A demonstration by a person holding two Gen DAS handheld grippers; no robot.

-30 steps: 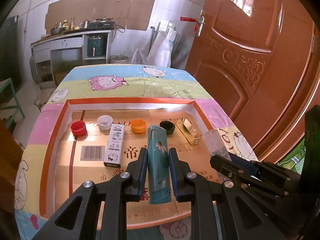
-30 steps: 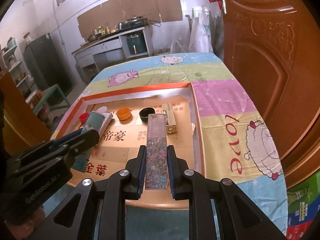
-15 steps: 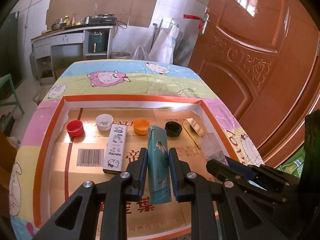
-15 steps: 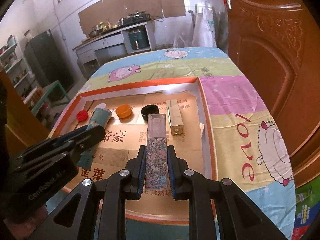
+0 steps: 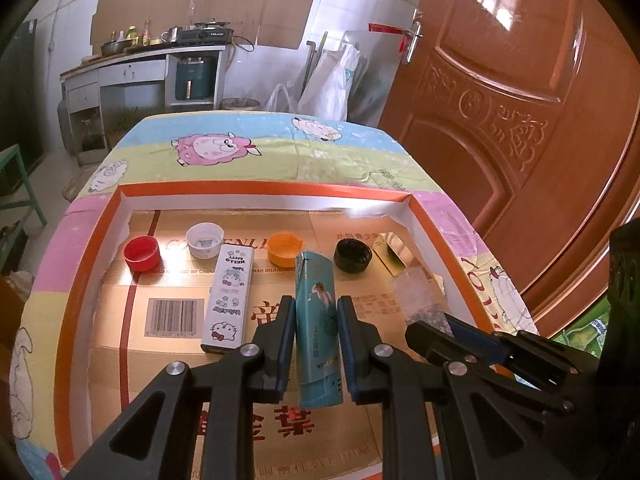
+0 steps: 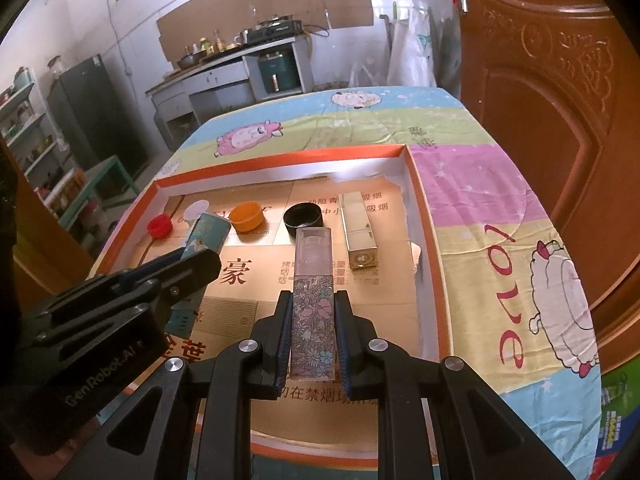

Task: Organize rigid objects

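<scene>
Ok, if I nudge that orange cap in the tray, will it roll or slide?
The orange cap sits open side up on the flat cardboard, so it will probably slide rather than roll. It looks like small, stiff, light plastic, likely to skid toward the black cap.

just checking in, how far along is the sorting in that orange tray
Looks partway. Done: four caps line the back of the tray: red cap, white cap, orange cap, black cap; the Hello Kitty box and gold box lie below them. In hand: left gripper grips the teal lighter, right gripper the floral lighter. Left: setting both down.
</scene>
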